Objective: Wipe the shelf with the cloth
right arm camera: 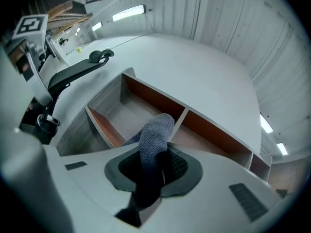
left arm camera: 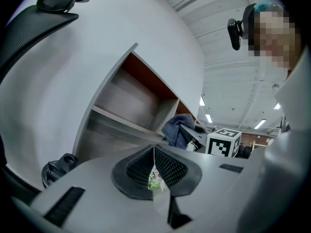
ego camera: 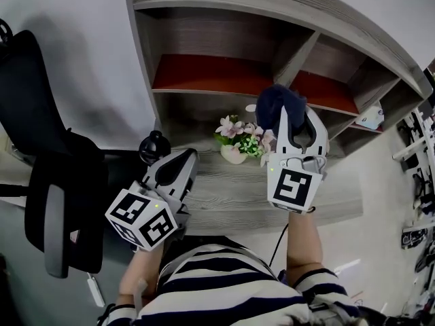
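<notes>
R tongs: my right gripper (right arm camera: 156, 165) is clamped on the cloth (right arm camera: 155, 130). Dark blue fabric fills the gap btwn both jaws and sticks up past the tips.

L tongs: my left gripper (left arm camera: 154, 165) has its jaws pressed together w/ nothing held. Only a thin seam shows, w/ a sliver of green and pink visible through it.

Cloth pos: held up in front of the shelf (ego camera: 224, 192), about level w/ the board under the red-backed compartments (ego camera: 211, 73) and close to the divider (ego camera: 297, 58) btwn them. I can't tell whether it touches the wood.

Shelf: grey wood-grain unit w/ a wide lower board nearest me and the red-backed compartments above it.

On lower board: a flower pot (ego camera: 234, 153) w/ pink blooms and green leaves stands upright near the middle, just left of the R tongs and just below the cloth.

L tongs pos: low over the left part of the lower board, tips aimed toward the pot, well apart from the cloth.

Left side: a black office chair (ego camera: 51, 182) sits beside the unit. A round black knob (ego camera: 154, 147) is just left of the L tongs' tips, and I can't make out what it belongs to.

Other: the R tongs' marker cube (left arm camera: 223, 142) and the cloth both show in the left gripper view. My striped shirt (ego camera: 224, 291) is at the bottom of the head view.
</notes>
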A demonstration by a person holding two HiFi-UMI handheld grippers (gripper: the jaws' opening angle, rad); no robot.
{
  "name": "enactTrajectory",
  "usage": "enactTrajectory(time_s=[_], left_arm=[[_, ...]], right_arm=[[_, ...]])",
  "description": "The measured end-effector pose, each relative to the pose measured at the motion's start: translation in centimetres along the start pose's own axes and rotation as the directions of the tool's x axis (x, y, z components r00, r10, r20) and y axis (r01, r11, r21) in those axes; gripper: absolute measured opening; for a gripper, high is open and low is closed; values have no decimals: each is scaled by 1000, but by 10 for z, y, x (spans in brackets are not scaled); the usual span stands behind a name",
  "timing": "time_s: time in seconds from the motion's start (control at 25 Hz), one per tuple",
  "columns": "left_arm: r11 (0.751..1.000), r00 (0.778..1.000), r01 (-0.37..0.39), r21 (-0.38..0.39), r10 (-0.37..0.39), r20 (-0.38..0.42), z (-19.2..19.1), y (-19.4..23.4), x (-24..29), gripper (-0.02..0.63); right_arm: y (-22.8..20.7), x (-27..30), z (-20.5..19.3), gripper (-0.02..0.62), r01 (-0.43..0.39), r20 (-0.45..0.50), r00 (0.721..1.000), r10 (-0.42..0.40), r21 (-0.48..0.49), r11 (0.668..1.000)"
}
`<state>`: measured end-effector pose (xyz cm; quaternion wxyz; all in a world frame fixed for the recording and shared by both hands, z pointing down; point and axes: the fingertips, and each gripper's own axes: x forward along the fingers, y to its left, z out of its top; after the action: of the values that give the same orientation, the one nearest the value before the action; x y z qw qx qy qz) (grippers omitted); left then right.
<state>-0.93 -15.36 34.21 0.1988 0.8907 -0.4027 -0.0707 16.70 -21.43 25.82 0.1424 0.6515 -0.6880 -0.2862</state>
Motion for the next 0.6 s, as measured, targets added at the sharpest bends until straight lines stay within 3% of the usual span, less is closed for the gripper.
enactTrajectory(time_s=[0.4, 0.6], left_arm=[[1000, 1000, -9, 2, 9, -14, -5, 2, 3, 20], [1000, 1000, -17, 7, 17, -17, -7, 5, 3, 20]], right_arm=[[6, -29, -11, 78, -77, 20, 997, 74, 191, 979], [26, -42, -39, 78, -144, -57, 985, 165, 266, 953]])
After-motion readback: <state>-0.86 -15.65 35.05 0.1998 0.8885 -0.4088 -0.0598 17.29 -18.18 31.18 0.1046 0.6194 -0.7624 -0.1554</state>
